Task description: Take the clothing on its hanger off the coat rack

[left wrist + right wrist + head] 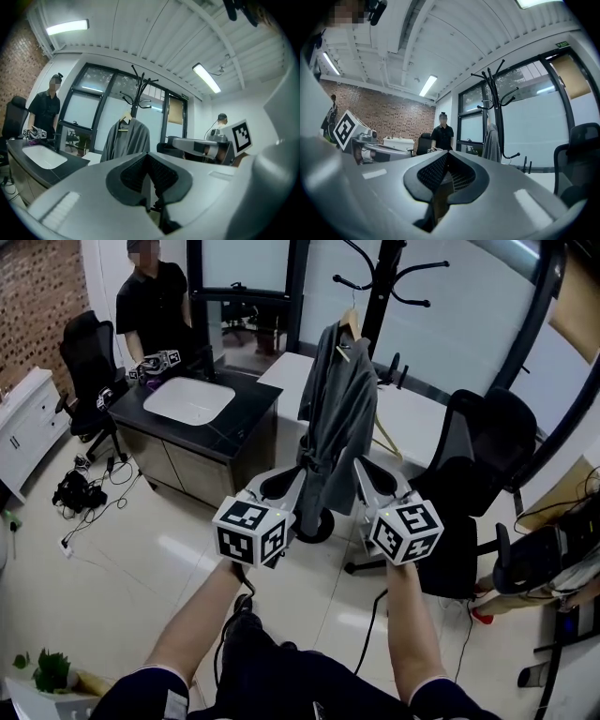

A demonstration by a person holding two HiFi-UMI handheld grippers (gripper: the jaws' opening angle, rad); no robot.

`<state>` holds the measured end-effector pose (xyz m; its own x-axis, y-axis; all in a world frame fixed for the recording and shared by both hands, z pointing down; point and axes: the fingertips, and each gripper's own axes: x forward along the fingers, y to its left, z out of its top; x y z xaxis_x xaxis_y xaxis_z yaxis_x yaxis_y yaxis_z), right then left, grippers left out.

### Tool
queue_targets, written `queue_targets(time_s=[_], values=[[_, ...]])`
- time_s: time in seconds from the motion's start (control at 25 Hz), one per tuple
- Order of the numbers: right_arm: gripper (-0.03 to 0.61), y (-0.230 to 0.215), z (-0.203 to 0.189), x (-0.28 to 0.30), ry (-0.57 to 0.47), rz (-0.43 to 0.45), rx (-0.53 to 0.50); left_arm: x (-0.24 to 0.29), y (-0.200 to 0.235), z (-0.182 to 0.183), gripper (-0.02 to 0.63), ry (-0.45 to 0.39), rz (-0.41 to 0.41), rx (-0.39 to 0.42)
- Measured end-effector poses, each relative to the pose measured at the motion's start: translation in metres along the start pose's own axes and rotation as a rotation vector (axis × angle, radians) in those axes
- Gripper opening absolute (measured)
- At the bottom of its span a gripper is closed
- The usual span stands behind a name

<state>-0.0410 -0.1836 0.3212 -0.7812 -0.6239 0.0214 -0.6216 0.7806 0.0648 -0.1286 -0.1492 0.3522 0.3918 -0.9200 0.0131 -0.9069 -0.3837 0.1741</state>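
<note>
Dark sink counter (246, 401) edges in on our left, with open floor near it. Our left gripper (149, 159) has its jaws pressed together, empty. The grey coat (336, 409) hangs on its hanger (349, 326) on the coat rack (382, 296) ahead, untouched. Our right gripper (446, 157) is closed on nothing too. An office chair (487, 451) crowds the right.

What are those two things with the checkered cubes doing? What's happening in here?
A person holds a gripper in each hand, the left gripper and the right gripper, both pointing level at a grey garment. The garment hangs on a wooden hanger on the black coat rack. Both grippers are closed, empty and short of the garment, so nothing has been taken off yet. Another person stands behind a dark counter.
</note>
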Motion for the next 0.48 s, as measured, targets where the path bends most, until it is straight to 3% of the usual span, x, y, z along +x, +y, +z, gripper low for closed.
queue_targets(time_s=[0.48], values=[[0.002, -0.050, 0.016, 0.093, -0.010, -0.170, -0.043, 0.091, 0.087, 0.034, 0.012, -0.009, -0.151, 0.061]])
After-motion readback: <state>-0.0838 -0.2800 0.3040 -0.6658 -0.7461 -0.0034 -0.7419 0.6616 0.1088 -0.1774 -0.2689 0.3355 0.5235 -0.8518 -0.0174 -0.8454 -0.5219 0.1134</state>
